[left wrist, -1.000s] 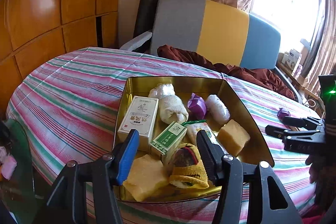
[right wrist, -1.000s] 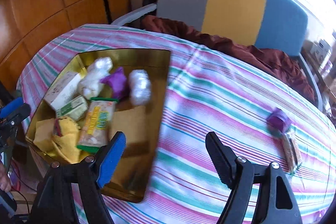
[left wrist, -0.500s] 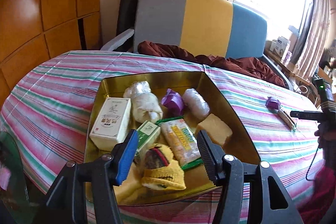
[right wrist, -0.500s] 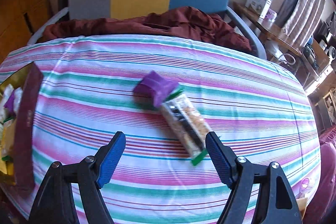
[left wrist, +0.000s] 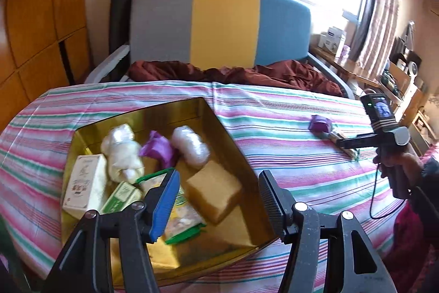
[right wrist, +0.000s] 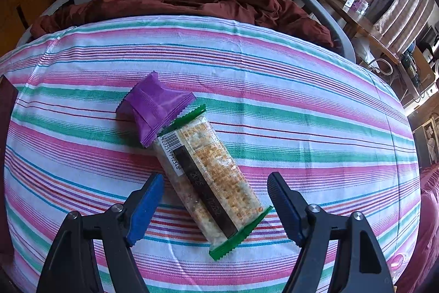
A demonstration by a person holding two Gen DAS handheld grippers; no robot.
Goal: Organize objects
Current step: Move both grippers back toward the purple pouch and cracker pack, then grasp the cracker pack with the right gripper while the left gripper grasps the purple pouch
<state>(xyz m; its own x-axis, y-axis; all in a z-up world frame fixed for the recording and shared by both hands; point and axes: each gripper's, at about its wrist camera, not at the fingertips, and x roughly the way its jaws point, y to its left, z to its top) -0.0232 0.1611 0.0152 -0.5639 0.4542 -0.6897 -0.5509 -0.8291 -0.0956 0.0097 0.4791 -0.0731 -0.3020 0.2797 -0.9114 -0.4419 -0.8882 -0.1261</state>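
Right gripper (right wrist: 215, 198), jaws just closing but not yet touching, straddles the cracker pack (right wrist: 208, 180) right of the tin (left wrist: 230, 128), seemingly to collect it; left gripper (left wrist: 218, 201) waits open, empty, above the tin.

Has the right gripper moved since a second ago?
Yes. The right gripper left the gold tray for the cracker packet out on the striped tablecloth; its jaws, closing, now straddle the packet.

Pink-green-white striped tablecloth (right wrist: 274, 100), purple packet (right wrist: 153, 106), green-ended cracker pack (right wrist: 211, 177), gold tray (left wrist: 236, 155)
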